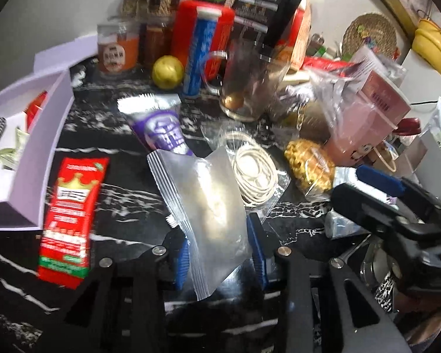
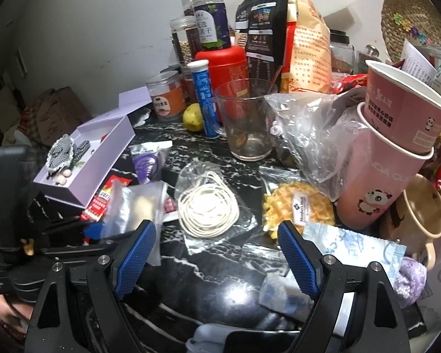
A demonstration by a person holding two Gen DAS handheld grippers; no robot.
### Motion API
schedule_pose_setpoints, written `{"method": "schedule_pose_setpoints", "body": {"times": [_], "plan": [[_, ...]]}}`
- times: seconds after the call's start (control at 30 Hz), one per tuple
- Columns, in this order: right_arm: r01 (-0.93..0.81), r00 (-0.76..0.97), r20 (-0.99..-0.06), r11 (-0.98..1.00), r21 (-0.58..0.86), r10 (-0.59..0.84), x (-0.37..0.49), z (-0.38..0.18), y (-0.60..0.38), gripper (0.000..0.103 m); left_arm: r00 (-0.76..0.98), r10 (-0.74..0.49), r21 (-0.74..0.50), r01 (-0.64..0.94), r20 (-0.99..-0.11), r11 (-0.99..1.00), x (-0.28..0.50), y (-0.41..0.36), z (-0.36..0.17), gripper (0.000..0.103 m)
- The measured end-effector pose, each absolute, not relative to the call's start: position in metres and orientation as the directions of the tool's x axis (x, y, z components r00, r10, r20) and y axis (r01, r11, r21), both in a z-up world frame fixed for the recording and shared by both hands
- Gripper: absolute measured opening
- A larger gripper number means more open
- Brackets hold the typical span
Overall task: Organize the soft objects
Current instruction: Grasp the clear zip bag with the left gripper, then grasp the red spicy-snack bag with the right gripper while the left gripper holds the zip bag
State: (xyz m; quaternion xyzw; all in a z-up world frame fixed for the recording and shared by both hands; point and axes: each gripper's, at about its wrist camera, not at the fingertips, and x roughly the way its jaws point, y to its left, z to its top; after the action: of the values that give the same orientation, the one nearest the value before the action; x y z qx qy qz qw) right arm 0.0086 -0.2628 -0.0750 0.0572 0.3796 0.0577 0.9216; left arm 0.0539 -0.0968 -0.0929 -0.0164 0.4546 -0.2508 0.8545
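From the left wrist view, the left tool [image 1: 219, 253] has its blue pads narrowed onto the lower part of a clear plastic pouch [image 1: 208, 203] with a pale lump inside; both pads appear to press its sides. The pouch stands tilted above the black marbled worktop [image 1: 126, 206]. Behind it lies a purple-printed sachet [image 1: 161, 129], and to the right a clear bag of coiled white cord [image 1: 254, 173], then a wrapped waffle [image 1: 308, 167]. A red snack packet [image 1: 70, 217] lies to the left, just beside an open lilac box [image 1: 41, 153]. A yellow-green fruit [image 1: 167, 72] and a glass mug [image 1: 247, 88] sit farther back. The right tool [image 1: 367, 194] reaches in from the right edge.

From the right wrist view, the right tool [image 2: 217, 253] stands wide apart with nothing between its pads, above bare worktop [image 2: 220, 267]. The cord bag [image 2: 208, 206] lies just ahead, the waffle [image 2: 300, 206] to its right, and stacked pink paper cups [image 2: 391, 153] beyond. At left, the left tool [image 2: 108, 229] holds the pouch [image 2: 135, 206] near the lilac box [image 2: 103, 158], which contains a grey fabric bow [image 2: 61, 153].
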Motion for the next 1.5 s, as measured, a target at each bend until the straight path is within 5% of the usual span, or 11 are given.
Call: {"method": "schedule_pose_setpoints", "body": {"times": [0.8,1.5], "plan": [[-0.288,0.612,-0.721,0.941,0.179,0.325,0.042,-0.094,-0.137,0.082,0.601,-0.255,-0.251,0.093,-0.757,0.964,0.011,0.065,-0.080,0.035],[-0.240,0.543,-0.805,0.963,0.127,0.241,0.106,-0.148,-0.047,0.083,0.604,-0.119,-0.214,-0.087,-0.788,0.973,0.011,0.141,-0.107,0.035]]}}
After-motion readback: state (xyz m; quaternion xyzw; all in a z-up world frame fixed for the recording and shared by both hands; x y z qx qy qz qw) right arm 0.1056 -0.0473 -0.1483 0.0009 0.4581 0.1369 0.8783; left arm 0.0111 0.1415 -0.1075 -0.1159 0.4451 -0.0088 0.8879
